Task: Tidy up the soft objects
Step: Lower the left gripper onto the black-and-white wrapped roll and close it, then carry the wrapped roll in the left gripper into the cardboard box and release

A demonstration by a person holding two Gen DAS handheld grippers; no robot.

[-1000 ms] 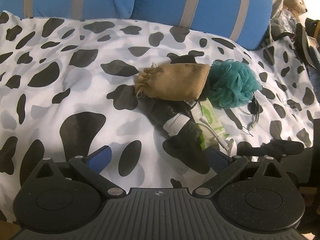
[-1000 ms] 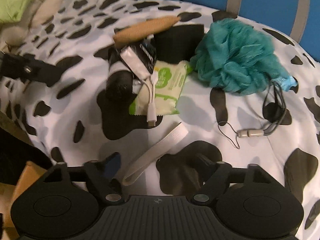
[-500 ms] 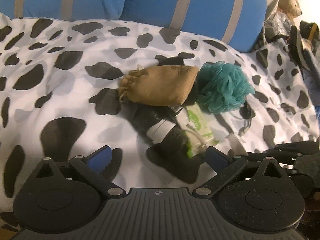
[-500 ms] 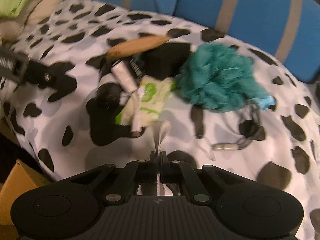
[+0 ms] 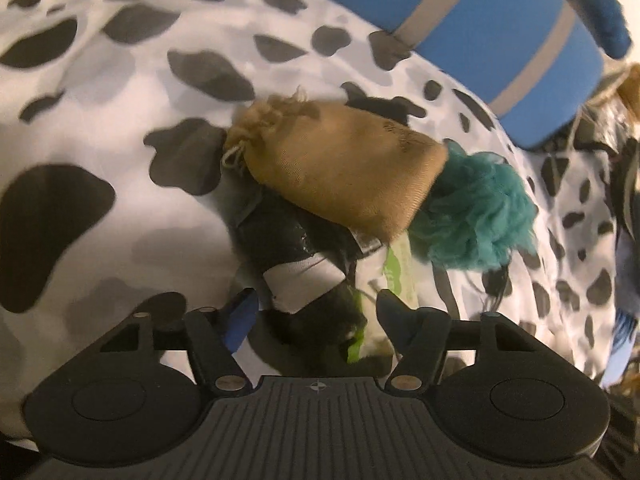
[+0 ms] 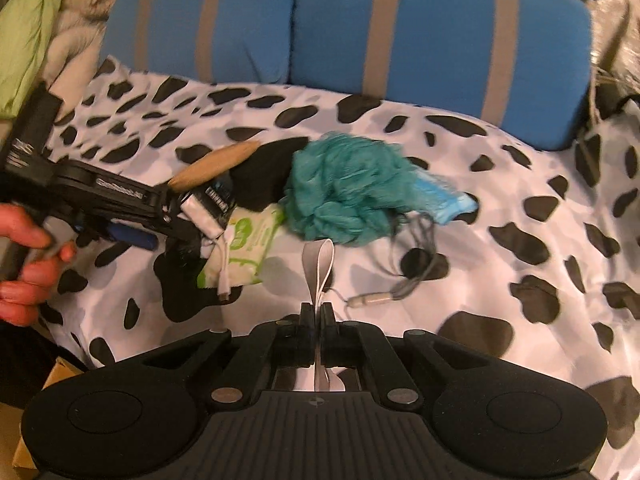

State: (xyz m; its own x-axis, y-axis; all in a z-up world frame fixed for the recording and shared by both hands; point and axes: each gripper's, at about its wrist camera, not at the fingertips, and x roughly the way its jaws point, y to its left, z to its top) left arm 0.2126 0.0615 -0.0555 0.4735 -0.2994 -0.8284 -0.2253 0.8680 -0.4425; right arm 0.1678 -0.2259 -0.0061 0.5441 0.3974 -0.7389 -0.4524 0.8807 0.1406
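The right hand-held gripper [image 6: 316, 312], a second ago apart, is now clenched on the white strap [image 6: 320, 264], lifting it off the bed [image 6: 520, 184]. The left hand-held gripper [image 5: 316, 308] has just been closing around the black-and-white bundle [image 5: 296, 276], apparently not yet gripping; beyond lie the tan pouch [image 5: 344, 168] and teal loofah [image 5: 476, 220].

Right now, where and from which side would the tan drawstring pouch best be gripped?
Probably at the cinched neck of the tan drawstring pouch, its narrowest and most exposed part, overhanging the spotted blanket. Come from the open left; the teal bath pouf crowds its right end.
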